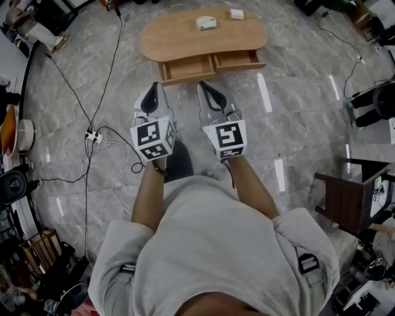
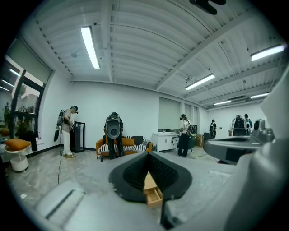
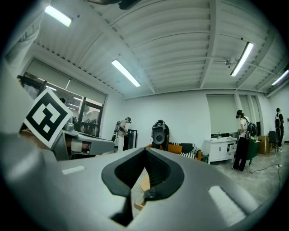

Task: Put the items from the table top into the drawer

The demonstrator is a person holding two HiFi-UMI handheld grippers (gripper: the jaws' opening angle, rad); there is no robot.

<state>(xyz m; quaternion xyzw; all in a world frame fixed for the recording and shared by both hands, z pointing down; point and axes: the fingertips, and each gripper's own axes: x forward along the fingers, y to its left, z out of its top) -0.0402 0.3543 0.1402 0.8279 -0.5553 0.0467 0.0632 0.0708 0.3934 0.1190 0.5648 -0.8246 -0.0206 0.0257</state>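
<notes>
The wooden table (image 1: 179, 38) stands ahead of me on the marble floor. On its top lie a white box (image 1: 206, 23) and a smaller white item (image 1: 237, 13). Two drawers hang open at its front, the left drawer (image 1: 187, 66) and the right drawer (image 1: 237, 59); both look empty. My left gripper (image 1: 155, 85) and right gripper (image 1: 202, 84) are held side by side short of the table, pointing at it. Both are shut and hold nothing. The left gripper (image 2: 148, 154) frames an open drawer (image 2: 153, 195) between its pads. The right gripper (image 3: 145, 150) shows a sliver of the table below its tips.
Cables and a power strip (image 1: 93, 136) run across the floor at the left. A dark chair (image 1: 345, 197) stands at the right. Far off are an orange sofa (image 2: 122, 144), a speaker on a stand (image 2: 113, 126), a white cabinet (image 2: 165, 140) and several people.
</notes>
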